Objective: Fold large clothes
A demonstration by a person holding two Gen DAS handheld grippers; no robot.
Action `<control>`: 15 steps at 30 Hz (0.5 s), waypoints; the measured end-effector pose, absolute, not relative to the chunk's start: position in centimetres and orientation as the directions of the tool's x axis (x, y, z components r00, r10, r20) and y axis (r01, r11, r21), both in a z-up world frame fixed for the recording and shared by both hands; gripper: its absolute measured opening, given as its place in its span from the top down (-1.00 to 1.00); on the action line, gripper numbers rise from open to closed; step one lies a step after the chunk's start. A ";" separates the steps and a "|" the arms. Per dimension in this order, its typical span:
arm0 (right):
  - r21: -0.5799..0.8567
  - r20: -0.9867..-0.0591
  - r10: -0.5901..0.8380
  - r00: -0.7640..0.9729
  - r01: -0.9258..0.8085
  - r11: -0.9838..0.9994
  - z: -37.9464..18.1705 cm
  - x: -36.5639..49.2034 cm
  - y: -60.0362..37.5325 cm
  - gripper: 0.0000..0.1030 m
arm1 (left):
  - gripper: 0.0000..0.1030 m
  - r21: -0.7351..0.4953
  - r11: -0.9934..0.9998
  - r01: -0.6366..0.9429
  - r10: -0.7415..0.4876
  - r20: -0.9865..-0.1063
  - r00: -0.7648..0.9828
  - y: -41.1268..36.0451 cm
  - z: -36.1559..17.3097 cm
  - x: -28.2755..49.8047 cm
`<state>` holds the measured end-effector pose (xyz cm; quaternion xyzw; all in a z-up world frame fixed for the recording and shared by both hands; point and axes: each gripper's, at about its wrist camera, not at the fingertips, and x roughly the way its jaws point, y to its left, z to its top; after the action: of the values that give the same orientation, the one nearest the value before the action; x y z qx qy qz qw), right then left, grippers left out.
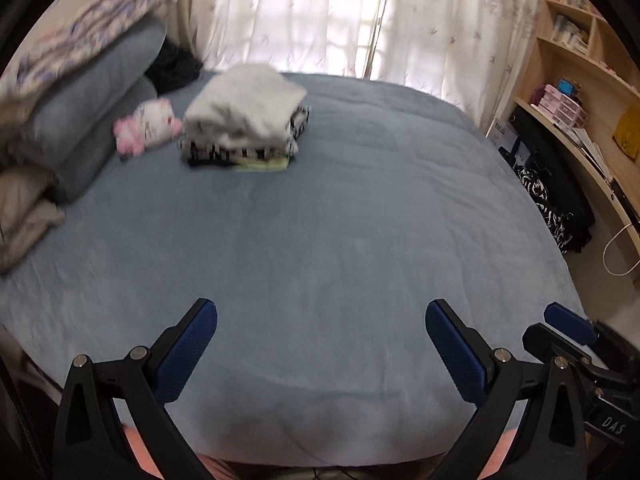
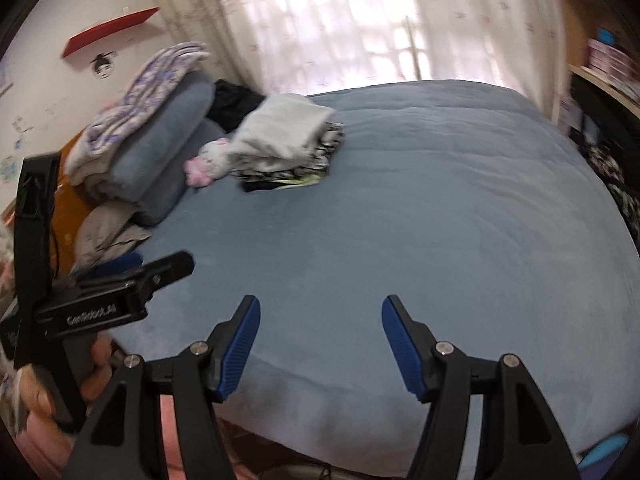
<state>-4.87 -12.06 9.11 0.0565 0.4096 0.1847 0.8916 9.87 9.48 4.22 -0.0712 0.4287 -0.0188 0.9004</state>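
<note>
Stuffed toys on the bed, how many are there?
1. A pink and white stuffed toy lies near the head of the blue bed, between the grey pillows and the pile of folded clothes. More might hide behind those.

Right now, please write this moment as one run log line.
left gripper: jaws open, empty | right gripper: jaws open, empty | folded clothes stack: on blue bed, beside pink plush toy

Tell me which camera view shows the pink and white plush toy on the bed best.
The left wrist view: the plush toy lies nearly whole between the grey pillows and the stack of folded clothes. In the right wrist view, the toy is smaller, more blurred and partly hidden behind the stack.
</note>
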 end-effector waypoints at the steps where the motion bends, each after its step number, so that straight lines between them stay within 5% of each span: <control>1: 0.254 -0.708 0.365 0.605 -0.264 0.931 8.2 -5.2 -12.3 -0.23 | -1.00 -0.139 0.990 -0.040 -0.083 -0.772 0.630 9.3 3.2 9.5; 15: 0.225 -0.718 0.314 0.621 -0.220 0.949 4.4 -6.9 -11.6 -0.24 | -1.00 -0.045 0.998 -0.050 -0.003 -0.772 0.635 6.8 -0.2 7.1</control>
<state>-6.95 -11.59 4.40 0.0577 0.4094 0.1487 0.8983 7.07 6.77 -0.25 -0.0312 0.4270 0.0130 0.9036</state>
